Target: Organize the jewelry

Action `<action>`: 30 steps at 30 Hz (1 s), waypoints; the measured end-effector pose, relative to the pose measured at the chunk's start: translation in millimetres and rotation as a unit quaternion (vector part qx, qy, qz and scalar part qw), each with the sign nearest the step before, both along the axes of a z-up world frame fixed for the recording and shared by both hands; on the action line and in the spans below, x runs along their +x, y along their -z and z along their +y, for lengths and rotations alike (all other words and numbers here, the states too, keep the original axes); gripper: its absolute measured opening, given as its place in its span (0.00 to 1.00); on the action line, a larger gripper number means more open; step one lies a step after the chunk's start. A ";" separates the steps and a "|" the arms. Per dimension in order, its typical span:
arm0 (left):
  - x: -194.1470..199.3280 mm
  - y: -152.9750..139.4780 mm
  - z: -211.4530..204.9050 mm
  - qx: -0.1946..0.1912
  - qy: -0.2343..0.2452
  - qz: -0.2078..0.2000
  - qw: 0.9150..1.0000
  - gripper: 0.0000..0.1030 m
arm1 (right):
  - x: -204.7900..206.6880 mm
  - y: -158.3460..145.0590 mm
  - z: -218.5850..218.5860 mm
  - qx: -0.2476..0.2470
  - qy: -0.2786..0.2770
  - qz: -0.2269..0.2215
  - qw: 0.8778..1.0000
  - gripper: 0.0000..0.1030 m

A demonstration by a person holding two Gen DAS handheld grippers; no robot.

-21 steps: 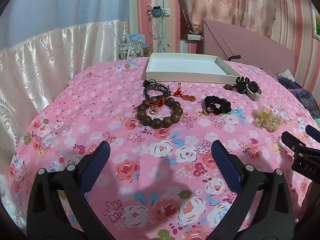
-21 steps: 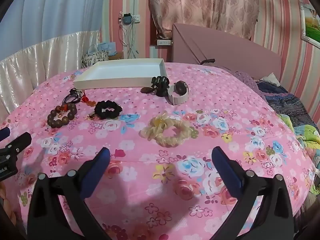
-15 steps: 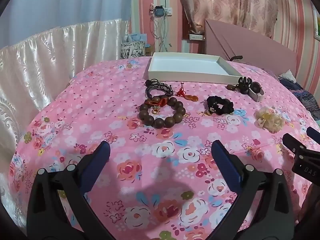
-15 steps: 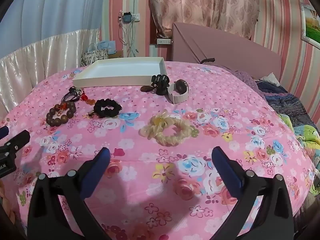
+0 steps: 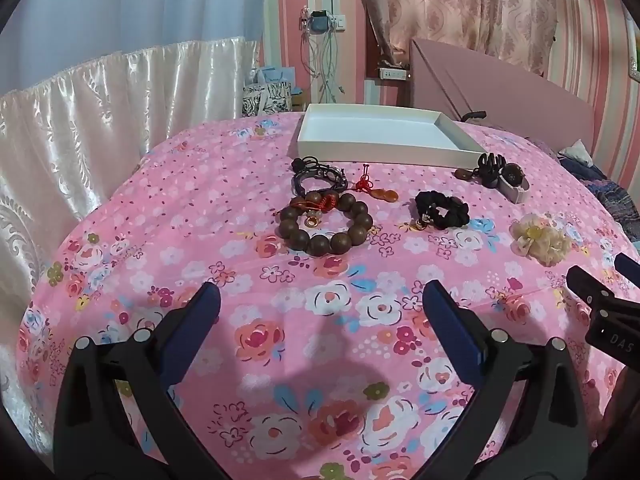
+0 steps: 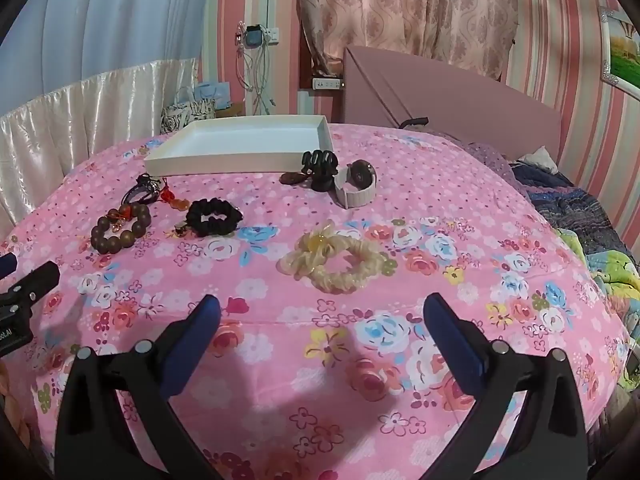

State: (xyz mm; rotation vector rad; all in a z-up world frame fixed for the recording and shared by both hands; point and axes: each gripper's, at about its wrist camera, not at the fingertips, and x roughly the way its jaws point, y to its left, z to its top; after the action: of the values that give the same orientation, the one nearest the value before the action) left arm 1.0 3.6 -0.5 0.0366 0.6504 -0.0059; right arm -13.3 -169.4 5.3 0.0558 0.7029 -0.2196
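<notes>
1. Two claws hang over the near edge of the bed (image 5: 192, 184), which is covered in a pink flowered sheet; we see both spread as wide as they go, with nothing between the blue pads and nothing touched.
2. We hold the left gripper (image 5: 320, 312) tilted down toward the wooden bead bracelet (image 5: 326, 222), which lies well ahead of it near the middle of the bed.
3. We hold the right gripper (image 6: 320, 312) tilted down toward the cream scrunchie (image 6: 334, 260), which lies a little ahead of its fingertips, apart from them.
4. Toward the far edge of the bed sits the white tray (image 6: 224, 164), shallow and bare inside.
5. Just in front of the tray's near rim lie dark cord bracelets (image 5: 316, 174) and a red knotted charm (image 5: 370, 186), touching the bead bracelet's far side.
6. Between the bead bracelet and the cream scrunchie we see a black scrunchie (image 6: 214, 216).
7. By the tray's right corner sit a black hair claw (image 6: 320, 164) and a watch on a pale strap (image 6: 358, 186), side by side.
</notes>
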 end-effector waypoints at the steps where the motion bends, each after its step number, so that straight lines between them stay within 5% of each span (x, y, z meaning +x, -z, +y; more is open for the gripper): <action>1: -0.5 -0.3 0.1 0.000 0.000 -0.001 1.000 0.97 | -0.2 0.4 0.1 0.000 0.000 0.000 1.000 0.98; 30: 4.7 6.4 -2.8 -0.009 0.001 0.012 1.000 0.97 | 3.5 5.0 -6.2 0.001 0.004 0.002 1.000 0.98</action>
State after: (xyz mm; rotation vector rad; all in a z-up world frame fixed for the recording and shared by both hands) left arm 5.7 0.8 -6.9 0.0204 0.6750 -0.0144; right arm -9.8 -175.6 0.3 0.0601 0.7068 -0.2259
